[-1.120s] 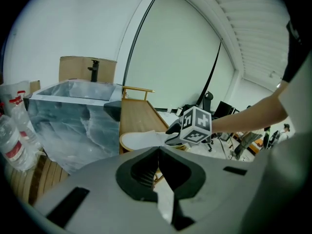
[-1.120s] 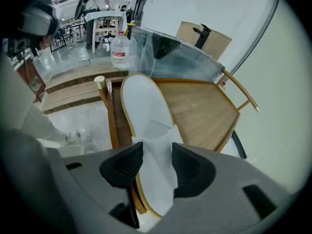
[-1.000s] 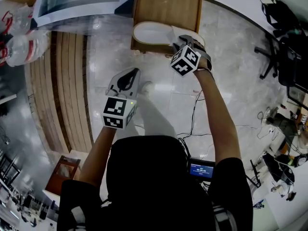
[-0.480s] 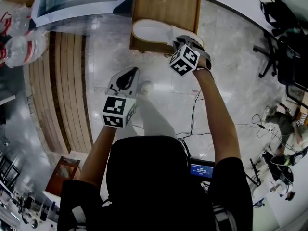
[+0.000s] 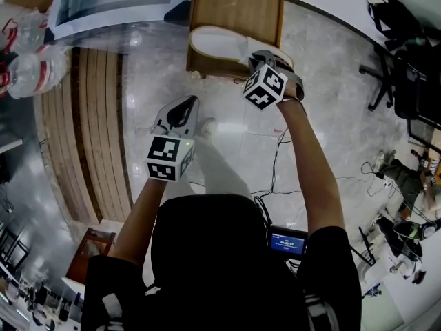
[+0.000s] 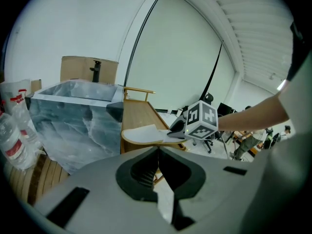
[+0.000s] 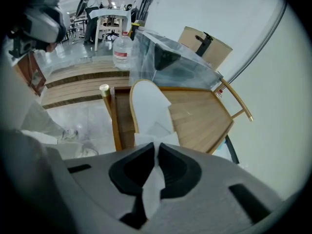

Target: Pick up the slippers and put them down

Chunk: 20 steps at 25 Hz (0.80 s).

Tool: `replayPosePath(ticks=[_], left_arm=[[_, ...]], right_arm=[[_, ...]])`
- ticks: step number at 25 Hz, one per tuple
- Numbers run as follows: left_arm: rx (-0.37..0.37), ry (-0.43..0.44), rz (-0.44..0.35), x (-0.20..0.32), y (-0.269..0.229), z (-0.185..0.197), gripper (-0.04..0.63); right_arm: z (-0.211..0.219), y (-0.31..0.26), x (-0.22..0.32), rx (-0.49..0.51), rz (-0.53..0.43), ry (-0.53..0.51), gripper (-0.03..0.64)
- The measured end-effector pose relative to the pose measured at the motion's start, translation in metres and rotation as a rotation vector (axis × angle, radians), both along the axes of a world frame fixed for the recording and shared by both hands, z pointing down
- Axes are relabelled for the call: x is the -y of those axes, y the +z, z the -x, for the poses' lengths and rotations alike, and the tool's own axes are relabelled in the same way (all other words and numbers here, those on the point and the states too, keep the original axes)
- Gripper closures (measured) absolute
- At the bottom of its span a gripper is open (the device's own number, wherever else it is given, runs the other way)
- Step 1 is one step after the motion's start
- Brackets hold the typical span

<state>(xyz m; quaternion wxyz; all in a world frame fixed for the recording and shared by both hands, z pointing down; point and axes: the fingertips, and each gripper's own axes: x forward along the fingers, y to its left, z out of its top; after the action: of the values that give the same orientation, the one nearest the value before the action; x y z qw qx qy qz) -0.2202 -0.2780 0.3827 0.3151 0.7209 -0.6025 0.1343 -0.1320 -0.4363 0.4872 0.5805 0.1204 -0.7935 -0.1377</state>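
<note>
One white slipper [image 5: 219, 47] lies at the near edge of the wooden bench [image 5: 238, 5], upper centre of the head view, its sole jutting past the edge. My right gripper [image 7: 156, 147] has just been closing its jaws and now pinches the slipper's white upper between them. My left gripper [image 6: 157, 152] hangs left of centre over the pale floor [image 5: 234, 126], jaws together on nothing.

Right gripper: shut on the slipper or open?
Shut on the slipper. The right gripper has just been closing its jaws, which pinch the white fabric.
</note>
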Motion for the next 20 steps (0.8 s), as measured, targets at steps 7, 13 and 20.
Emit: replayPosePath(ticks=[7,13,20], left_arm=[[-0.001,0.033,-0.012,-0.002,-0.012,-0.001,0.589],[0.016,0.07,-0.026,-0.007,-0.024,0.0,0.589],[0.026,0.104,-0.038,-0.023,-0.04,0.0,0.589]], right_arm=[[-0.003,-0.026,-0.009,0.053,0.018,0.097,0.601],[-0.003,-0.05,-0.027,0.154,0.07,0.226,0.601],[-0.019,-0.079,-0.049,0.222,0.065,0.351,0.601]])
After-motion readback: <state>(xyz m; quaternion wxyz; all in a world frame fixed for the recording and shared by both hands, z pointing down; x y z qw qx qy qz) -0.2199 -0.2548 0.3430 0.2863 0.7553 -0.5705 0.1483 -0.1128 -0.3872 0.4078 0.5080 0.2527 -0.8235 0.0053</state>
